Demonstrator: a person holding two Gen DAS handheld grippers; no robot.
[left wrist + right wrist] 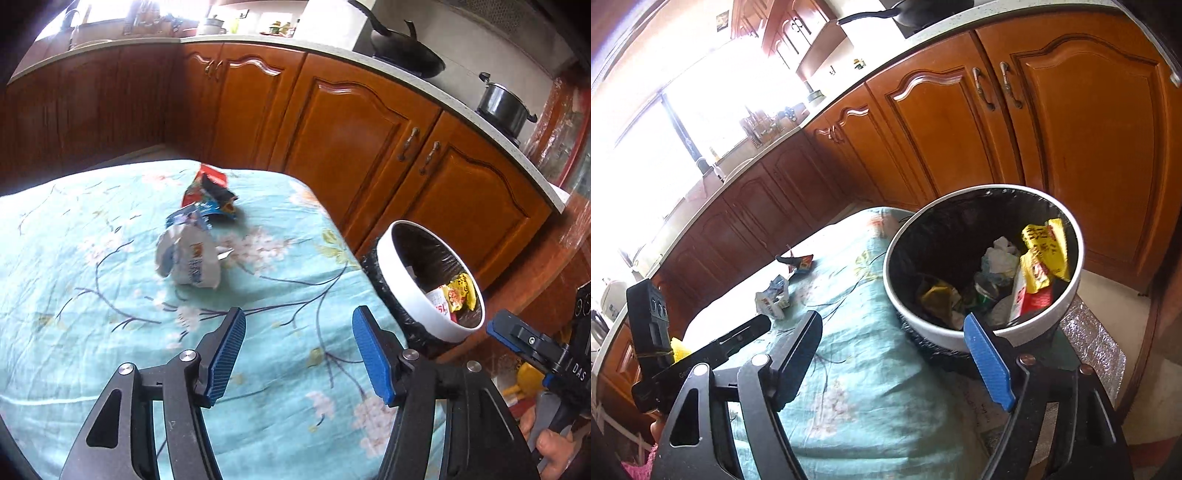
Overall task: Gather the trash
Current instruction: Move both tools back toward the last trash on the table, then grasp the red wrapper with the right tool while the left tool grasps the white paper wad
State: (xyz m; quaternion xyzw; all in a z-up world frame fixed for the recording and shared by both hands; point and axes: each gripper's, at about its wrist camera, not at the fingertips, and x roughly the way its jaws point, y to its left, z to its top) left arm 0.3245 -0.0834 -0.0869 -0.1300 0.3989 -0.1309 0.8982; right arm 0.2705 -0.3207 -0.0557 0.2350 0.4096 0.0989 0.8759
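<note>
Holding both tools over the floral tablecloth (92, 280), we see the left gripper (299, 347) with its jaws apart and empty, the white wrapper (190, 258) and the red-and-blue wrapper (210, 195) lying ahead of its tips. Our right gripper (897, 354) also stands spread and empty. The trash bin (960, 338) sits just beyond its right finger, with yellow packets (1047, 251) inside.

Both wrist cams tilt down, sharing table (110, 332) & bin (1067, 314).

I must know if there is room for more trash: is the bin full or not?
Not full. The bin holds wrappers and crumpled paper low down, and its black liner shows bare above them.
</note>
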